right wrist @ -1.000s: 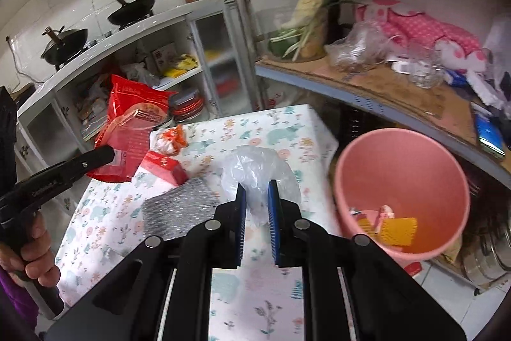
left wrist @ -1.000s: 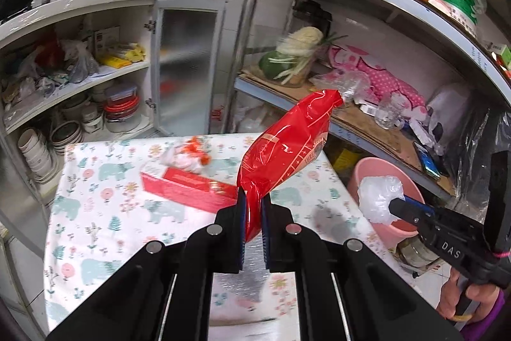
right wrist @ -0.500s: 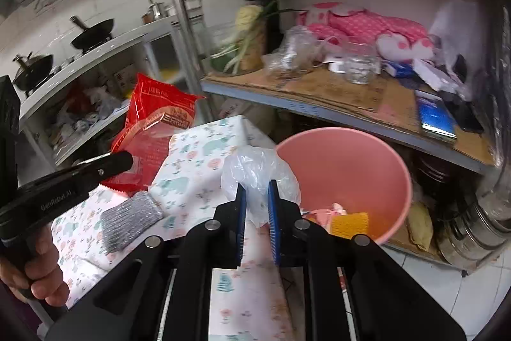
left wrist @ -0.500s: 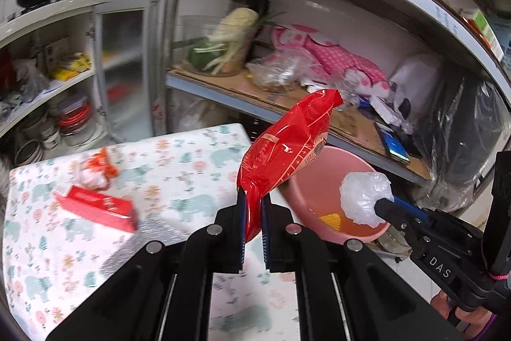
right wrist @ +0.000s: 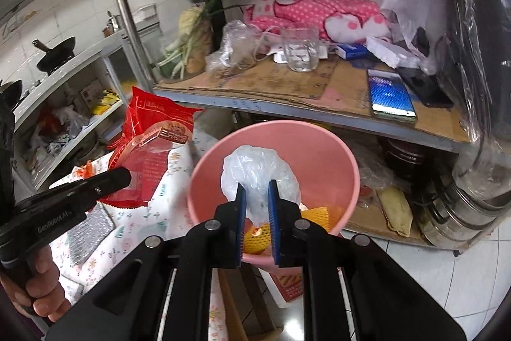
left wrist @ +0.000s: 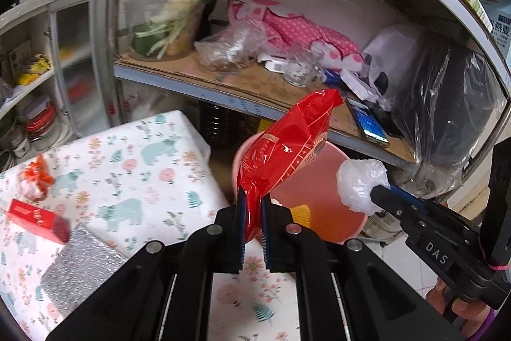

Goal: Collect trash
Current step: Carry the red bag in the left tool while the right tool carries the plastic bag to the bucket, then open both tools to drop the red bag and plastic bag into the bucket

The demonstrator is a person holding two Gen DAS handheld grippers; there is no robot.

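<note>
My left gripper (left wrist: 252,206) is shut on a red snack bag (left wrist: 284,149), which stands up from the jaws just over the near rim of the pink bin (left wrist: 325,168). The same red bag (right wrist: 150,146) shows at the left in the right wrist view, left of the pink bin (right wrist: 271,133). My right gripper (right wrist: 257,197) is shut on a crumpled clear plastic bag (right wrist: 258,168), held above the bin's mouth. That clear bag (left wrist: 359,184) and right gripper (left wrist: 375,192) appear at the right in the left wrist view. Yellow foam netting (right wrist: 319,214) lies inside the bin.
The floral-clothed table (left wrist: 153,155) beside the bin carries a red box (left wrist: 35,218), a silver wrapper (left wrist: 80,274) and an orange-and-white wrapper (left wrist: 35,181). A metal shelf (right wrist: 319,114) with a phone, jars and bags overhangs the bin. Steel pots (right wrist: 463,213) stand on the tiled floor.
Both grippers have swung right from over the table toward the pink bin, still carrying their bags. The bin has come to the middle of the right wrist view, with the clear bag over its mouth.
</note>
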